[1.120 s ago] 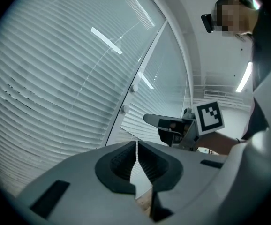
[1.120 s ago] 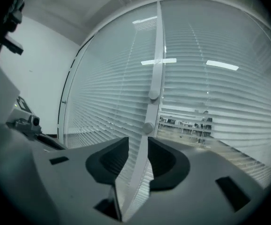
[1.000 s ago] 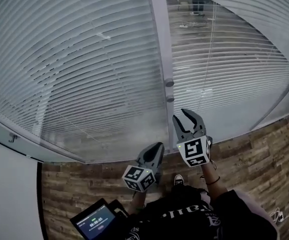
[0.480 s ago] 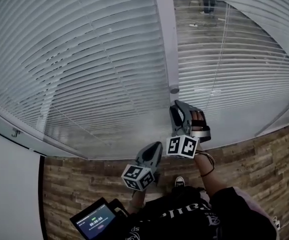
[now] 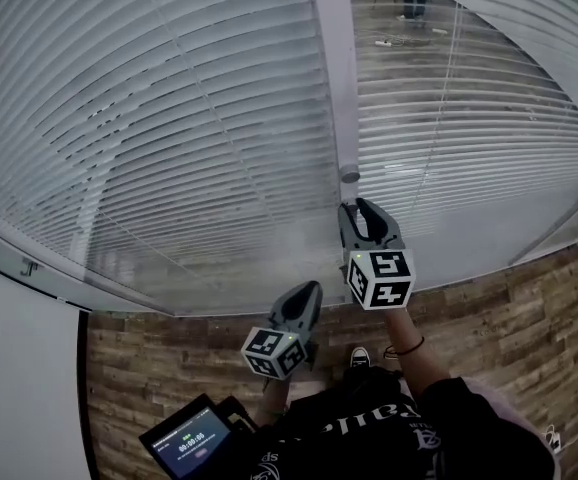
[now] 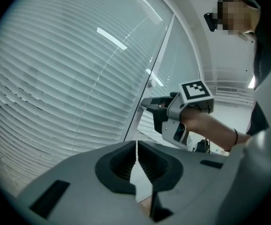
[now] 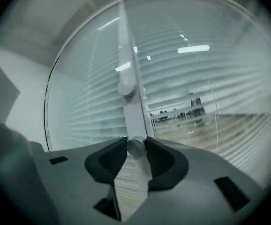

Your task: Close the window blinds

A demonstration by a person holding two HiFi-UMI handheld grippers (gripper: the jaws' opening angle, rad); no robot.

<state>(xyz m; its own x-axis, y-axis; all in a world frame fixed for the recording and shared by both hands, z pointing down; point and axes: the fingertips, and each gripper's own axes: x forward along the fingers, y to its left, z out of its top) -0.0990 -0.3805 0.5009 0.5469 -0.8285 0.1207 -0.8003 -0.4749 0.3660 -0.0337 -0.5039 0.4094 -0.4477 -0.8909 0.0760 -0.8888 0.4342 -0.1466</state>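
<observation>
Two panels of window blinds are filling most of the head view: the left blinds (image 5: 169, 118) are showing tight white slats, while the right blinds (image 5: 469, 118) are letting a room beyond show through the gaps between slats. A pale upright post (image 5: 334, 68) is running between the two panels, and a wooden floor (image 5: 509, 298) is lying below them.

The right gripper (image 5: 361, 208) is reaching up to the post. Its jaws are standing only narrowly apart and are pinching the lower knob (image 7: 136, 146), a small round metal knob on the post, with a pad pressing on each side of it. The upper knob (image 5: 350, 175) is sitting on the post just above the jaw tips, untouched.

The left gripper (image 5: 309, 293) is hanging lower and to the left, well apart from the post and both knobs. Its jaws are meeting, with nothing between them.

A small lit screen (image 5: 191, 445) is showing at the bottom edge.
</observation>
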